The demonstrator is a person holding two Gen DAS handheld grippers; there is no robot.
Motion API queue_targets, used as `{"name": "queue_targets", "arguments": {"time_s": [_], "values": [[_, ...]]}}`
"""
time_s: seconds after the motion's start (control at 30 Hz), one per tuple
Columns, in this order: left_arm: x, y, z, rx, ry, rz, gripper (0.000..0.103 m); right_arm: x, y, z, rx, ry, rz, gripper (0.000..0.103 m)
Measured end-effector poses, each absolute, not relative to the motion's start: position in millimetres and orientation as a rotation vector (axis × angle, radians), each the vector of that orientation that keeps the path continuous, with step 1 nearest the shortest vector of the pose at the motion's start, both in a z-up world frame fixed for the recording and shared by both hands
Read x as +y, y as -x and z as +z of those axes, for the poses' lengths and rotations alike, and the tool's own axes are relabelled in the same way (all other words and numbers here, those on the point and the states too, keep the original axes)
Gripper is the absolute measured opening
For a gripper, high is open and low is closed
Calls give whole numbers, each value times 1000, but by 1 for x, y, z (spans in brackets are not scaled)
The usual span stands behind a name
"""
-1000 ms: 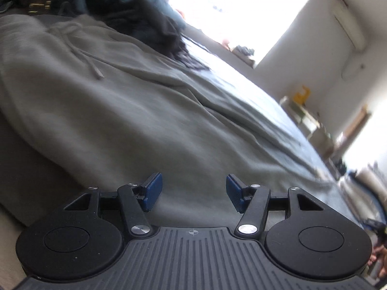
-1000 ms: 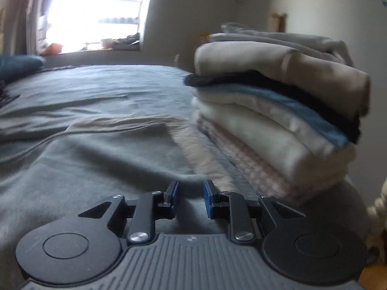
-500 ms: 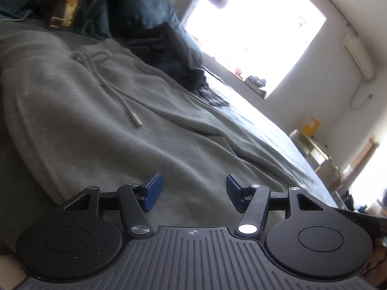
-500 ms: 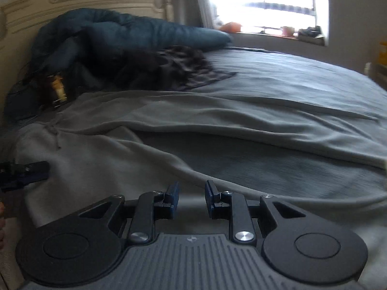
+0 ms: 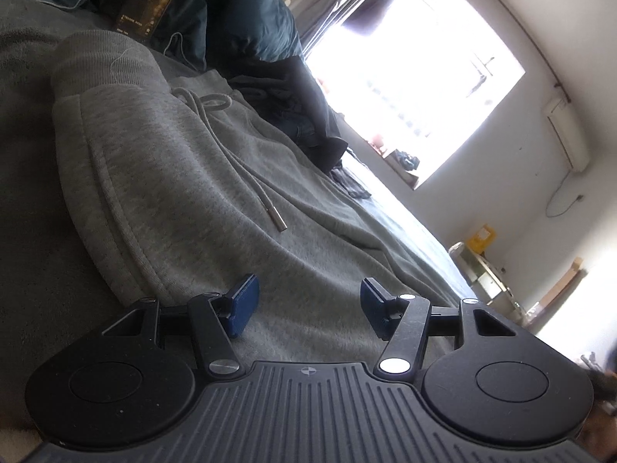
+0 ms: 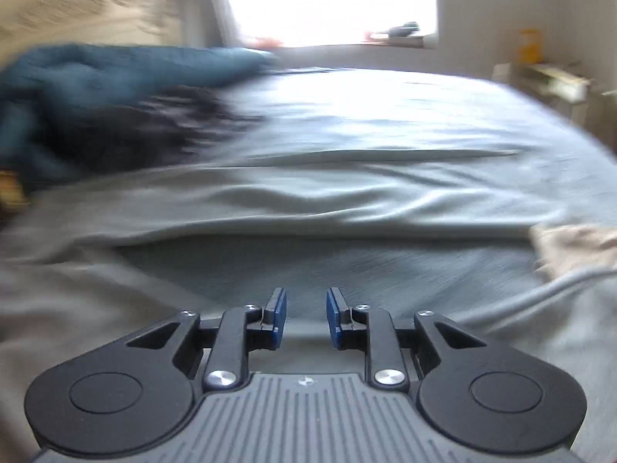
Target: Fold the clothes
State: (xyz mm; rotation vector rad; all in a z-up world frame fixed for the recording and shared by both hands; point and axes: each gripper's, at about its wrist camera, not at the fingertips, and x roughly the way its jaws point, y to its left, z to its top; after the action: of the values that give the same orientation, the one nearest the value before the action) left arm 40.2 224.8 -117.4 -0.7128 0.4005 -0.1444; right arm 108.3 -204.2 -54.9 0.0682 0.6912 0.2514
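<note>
While my left tongs (image 5: 308, 305) gape wide over the grey sweatpants (image 5: 185, 177) near their drawstring (image 5: 246, 177), my right tongs (image 6: 306, 316) hover narrowly parted, empty.

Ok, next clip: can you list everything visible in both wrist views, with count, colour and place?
sweatpants: one, grey, spread across the bed, waistband toward the headboard
drawstring: one, grey with metal tip, lying on the sweatpants
duvet: one, teal, bunched at the head of the bed
dark garment: one, blackish, beside the duvet
bed sheet: one, grey-blue, under everything
window: one, bright, far wall
left gripper: black with blue pads, open over the sweatpants
right gripper: black with blue pads, narrowly open, empty
</note>
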Motion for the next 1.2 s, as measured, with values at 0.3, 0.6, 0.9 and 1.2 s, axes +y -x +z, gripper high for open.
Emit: {"name": "queue_targets", "arguments": {"time_s": [0.3,0.6,0.9,1.2], "values": [[224,-44,-111,422,678,-115,59,-275,-33,-80,702,171,-146,26],[232,-22,-103,413,737,-2,59,-295,-1,-71,606,74,-71,37],[268,29,-113,428,936,100,63,-363,65,-91,550,-699,188,54],[277,1,-127,395,1069,44,63,-389,56,-140,515,-928,89,54]]}}
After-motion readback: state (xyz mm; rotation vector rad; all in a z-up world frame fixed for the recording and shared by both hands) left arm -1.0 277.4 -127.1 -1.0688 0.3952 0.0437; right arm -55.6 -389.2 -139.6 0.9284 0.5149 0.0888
